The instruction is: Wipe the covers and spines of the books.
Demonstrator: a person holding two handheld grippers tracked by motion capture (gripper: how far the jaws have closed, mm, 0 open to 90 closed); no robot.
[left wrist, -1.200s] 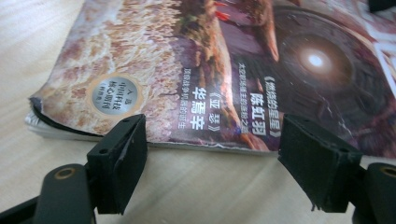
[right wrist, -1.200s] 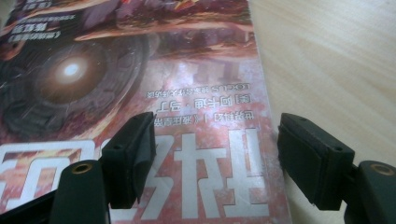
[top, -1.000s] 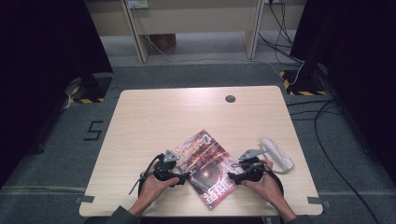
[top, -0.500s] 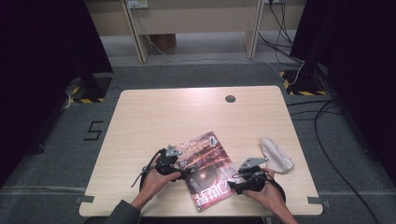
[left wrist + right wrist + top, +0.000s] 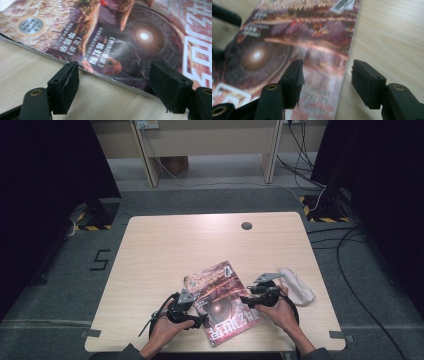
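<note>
Roughly mid-front of the desk, a magazine lies flat and skewed, with glossy reddish cover art up and its near corner by the front edge. No containers on the desk.

Left tongs: held in the person's left hand, at the magazine's left long edge. In the left gripper view the magazine edge runs across between the 2 black pads; jaws stand wide, just been closing a little, and the pads are not pressing on it. Bare desk wood shows under them.

Right tongs: held in the right hand, at the magazine's right edge. In the right gripper view the magazine edge passes between the 2 pads, 1 pad over the cover, the other over the desk. Jaws apart, just been closing, no grip visible.

Just right of that hand, a crumpled white cloth lies on the desk. A small dark round hole sits near the far edge.
</note>
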